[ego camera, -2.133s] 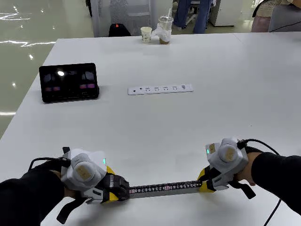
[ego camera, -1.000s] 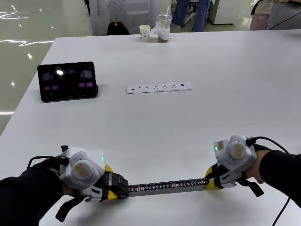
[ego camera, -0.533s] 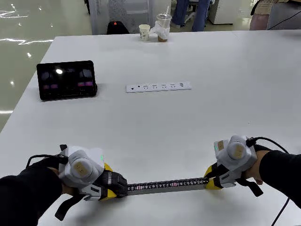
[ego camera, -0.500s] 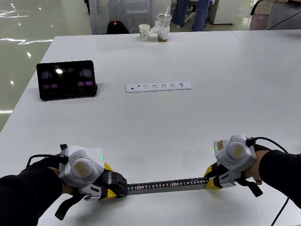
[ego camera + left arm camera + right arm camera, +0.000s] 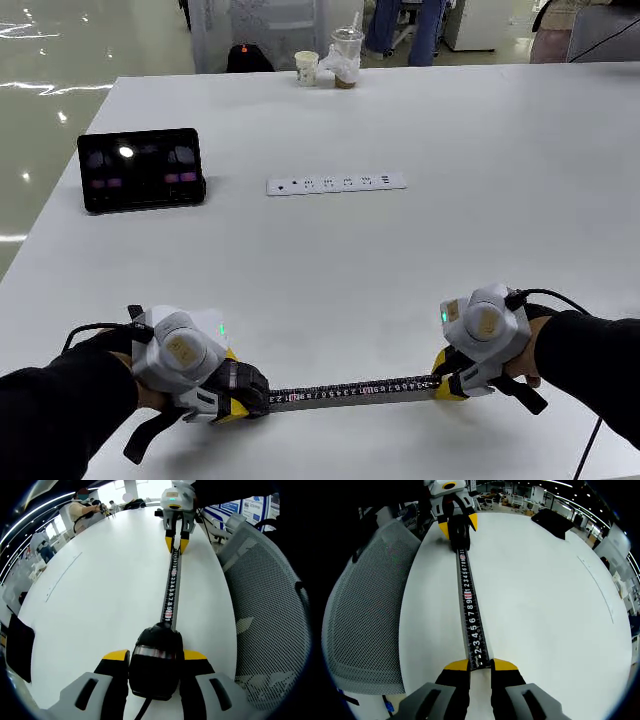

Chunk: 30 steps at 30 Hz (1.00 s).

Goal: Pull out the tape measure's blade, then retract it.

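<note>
At the near edge of the white table [image 5: 450, 200]: see tape measure stretched left-to-right, blade out.

- See left gripper [image 5: 156, 655] clamped on the black tape measure case [image 5: 156, 672]. Yellow tips touch both sides of it, jaws about case-width apart. Case sits on the table, upright.
- See blade [image 5: 350, 391] running straight from the case mouth to the right gripper [image 5: 480, 664]. Lies flat on the tabletop, printed scale facing up, black numerals with red marks in places.
- See right gripper jaws set narrow, pinched on the blade's free end. Low numbers of the scale sit right at the yellow tips. Can't make out the end hook itself.
- Grippers well apart, facing each other along the blade, both low on the table.

Elsewhere on the table, all well clear of the tape:
- Dark tablet [image 5: 141, 170] propped up, far left.
- White power strip [image 5: 337, 184] lying flat, mid-table.
- Paper cup [image 5: 306, 67] and clear plastic cup [image 5: 347, 45] near each other at the far edge.

Beside the near table edge in the gripper views: grey mesh chair [image 5: 270, 605].
</note>
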Available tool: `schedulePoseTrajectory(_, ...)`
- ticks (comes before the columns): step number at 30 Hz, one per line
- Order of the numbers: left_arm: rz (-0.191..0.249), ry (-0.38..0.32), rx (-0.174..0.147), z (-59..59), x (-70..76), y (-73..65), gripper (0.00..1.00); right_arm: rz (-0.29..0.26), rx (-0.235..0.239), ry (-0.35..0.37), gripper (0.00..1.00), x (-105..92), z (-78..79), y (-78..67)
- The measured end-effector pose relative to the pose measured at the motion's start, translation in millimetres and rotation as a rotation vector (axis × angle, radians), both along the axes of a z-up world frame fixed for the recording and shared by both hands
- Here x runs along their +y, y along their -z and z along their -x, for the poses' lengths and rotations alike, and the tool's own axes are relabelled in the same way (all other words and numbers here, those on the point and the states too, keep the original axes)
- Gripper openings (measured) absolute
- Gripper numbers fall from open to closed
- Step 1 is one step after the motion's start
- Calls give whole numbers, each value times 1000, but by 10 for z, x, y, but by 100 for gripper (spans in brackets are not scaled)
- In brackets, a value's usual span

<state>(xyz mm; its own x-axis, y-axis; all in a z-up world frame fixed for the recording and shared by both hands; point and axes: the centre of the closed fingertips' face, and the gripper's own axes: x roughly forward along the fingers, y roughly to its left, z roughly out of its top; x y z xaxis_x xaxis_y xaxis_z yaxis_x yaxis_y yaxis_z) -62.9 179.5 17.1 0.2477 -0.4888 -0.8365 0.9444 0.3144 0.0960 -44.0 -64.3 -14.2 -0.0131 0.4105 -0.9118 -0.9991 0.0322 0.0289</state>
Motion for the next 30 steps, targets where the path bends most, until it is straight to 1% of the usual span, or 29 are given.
schedulePoseTrajectory(6, -16, 2, 3, 34, 22, 7, 33, -8, 2, 17, 13, 9, -2, 3)
schedulePoseTrajectory(8, -27, 4, 5, 41, 52, 17, 33, -11, -1, 16, 13, 12, 1, 5)
schedulePoseTrajectory(9, -38, 3, 6, 43, 78, 28, 33, -12, 1, 20, 13, 15, 4, 4)
schedulePoseTrajectory(10, -62, -2, 20, 58, 130, 50, 33, -14, -8, -8, 13, 14, 9, 5)
schedulePoseTrajectory(11, -77, -4, 26, 63, 167, 66, 33, -17, -18, -36, 13, 12, 11, 6)
schedulePoseTrajectory(13, -91, -4, 38, 81, 229, 93, 33, -20, -12, -24, 13, 11, 23, -2)
schedulePoseTrajectory(14, -92, -2, 45, 101, 248, 90, 33, -20, -12, -22, 13, 8, 28, -4)
schedulePoseTrajectory(15, -90, -3, 45, 103, 272, 84, 35, -18, -15, -37, 14, 6, 36, -2)
schedulePoseTrajectory(16, -91, -7, 52, 111, 294, 85, 36, -15, -17, -54, 15, 2, 51, -2)
schedulePoseTrajectory(17, -93, -9, 55, 115, 318, 84, 36, -8, -30, -89, 16, -1, 57, 2)
schedulePoseTrajectory(19, -95, -11, 60, 121, 350, 80, 36, -8, -27, -79, 16, 4, 58, 2)
schedulePoseTrajectory(23, -72, -27, 61, 110, 375, 17, 39, 7, -21, -92, 18, -2, 68, 2)
schedulePoseTrajectory(26, -66, -32, 55, 104, 390, -24, 40, 29, -28, -119, 19, -29, 88, 3)
schedulePoseTrajectory(30, -38, -46, 50, 99, 412, -98, 45, 31, -34, -109, 21, -67, 98, -30)
